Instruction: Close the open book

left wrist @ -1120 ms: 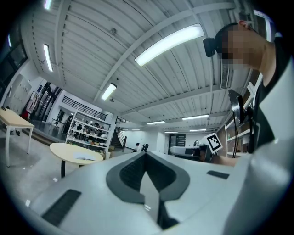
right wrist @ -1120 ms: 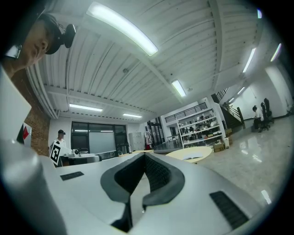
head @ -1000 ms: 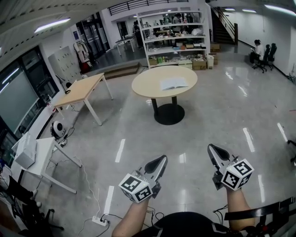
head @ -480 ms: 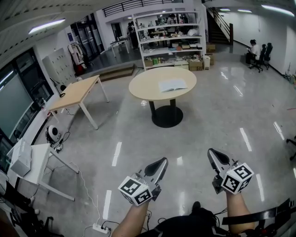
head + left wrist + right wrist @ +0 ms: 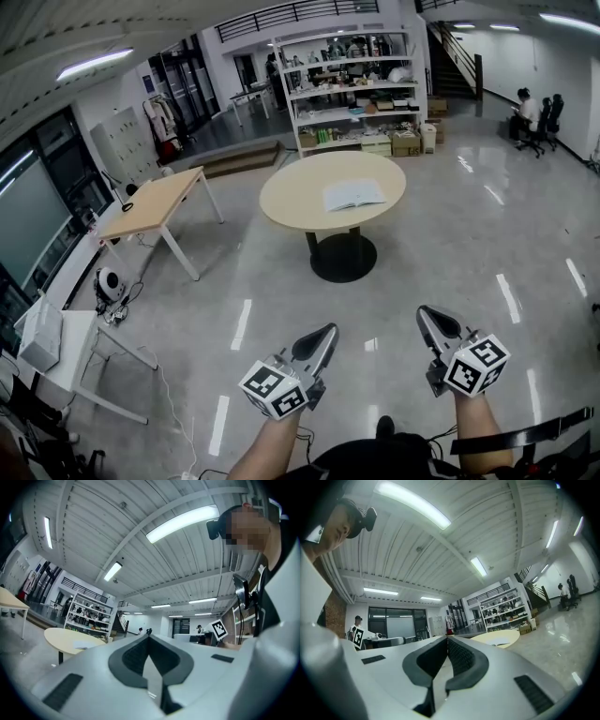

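The left tongs (image 5: 328,330) are pressed together with nothing between them; in the left gripper view the two dark pads meet along one seam up to the tip. The right tongs (image 5: 425,312) are closed and empty in the same way. Both are held low in front of the person's body, side by side, and point roughly level toward the far side of the room. This reads as a carrying posture: nothing is within reach, so there is no cause to spread them yet.

Under them is only the glossy floor (image 5: 422,253). The open book (image 5: 353,195) lies well apart from both tongs, on the round table (image 5: 281,192) in the middle of the room. It lies flat, pages up, a little right of the top's centre. With both halves spread like that, one half will probably have to be lifted at its edge and folded over the other. Beyond the table, stocked shelves (image 5: 352,84) stand against the far wall. By this layout, the closing has not begun.
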Tool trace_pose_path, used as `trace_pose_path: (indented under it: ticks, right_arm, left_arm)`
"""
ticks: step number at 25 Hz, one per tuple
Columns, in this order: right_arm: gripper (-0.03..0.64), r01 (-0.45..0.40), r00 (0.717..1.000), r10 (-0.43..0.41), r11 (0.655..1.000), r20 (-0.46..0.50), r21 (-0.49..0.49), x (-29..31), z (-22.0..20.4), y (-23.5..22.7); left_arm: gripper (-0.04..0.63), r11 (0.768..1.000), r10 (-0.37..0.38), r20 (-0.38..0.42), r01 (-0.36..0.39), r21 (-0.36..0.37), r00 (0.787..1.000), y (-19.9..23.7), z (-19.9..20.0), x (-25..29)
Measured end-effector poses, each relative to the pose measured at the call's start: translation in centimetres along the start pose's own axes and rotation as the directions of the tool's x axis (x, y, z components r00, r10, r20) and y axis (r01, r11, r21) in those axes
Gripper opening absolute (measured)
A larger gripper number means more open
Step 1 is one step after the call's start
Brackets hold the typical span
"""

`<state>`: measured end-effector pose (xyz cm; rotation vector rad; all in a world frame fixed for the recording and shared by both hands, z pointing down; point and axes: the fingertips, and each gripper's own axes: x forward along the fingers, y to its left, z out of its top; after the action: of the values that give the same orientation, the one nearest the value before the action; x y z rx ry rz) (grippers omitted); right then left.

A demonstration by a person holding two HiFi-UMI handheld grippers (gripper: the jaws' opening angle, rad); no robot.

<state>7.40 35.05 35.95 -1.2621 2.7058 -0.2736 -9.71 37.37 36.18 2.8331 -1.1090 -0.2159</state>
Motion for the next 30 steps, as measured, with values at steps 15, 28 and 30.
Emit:
trace_pose_path:
  ticks: [15,28,30]
  right_arm:
    - [0.0,-0.029,0.999,0.029,0.999,-0.022,0.02,12.9,3.7,-19.4]
    - [0.0,0.005,0.999,-0.005,1.0,-0.04,0.015,29.7,3.8,-27.9]
    - [0.0,0.019,0.999,-0.018,1.0,-0.035,0.02,33.2,4.0,-28.8]
  left_arm:
    - [-0.003,0.997,0.071,-0.023,-0.071,-0.007,0.997,11.8,-0.1,19.2]
    - [-0.003,0.999,0.021,-0.031,-0.022,-0.03,0.999,28.7,0.0,29.2]
    - [-0.003,1.0,0.0,-0.04,-0.001,-0.015,0.999,32.0,0.5,30.6]
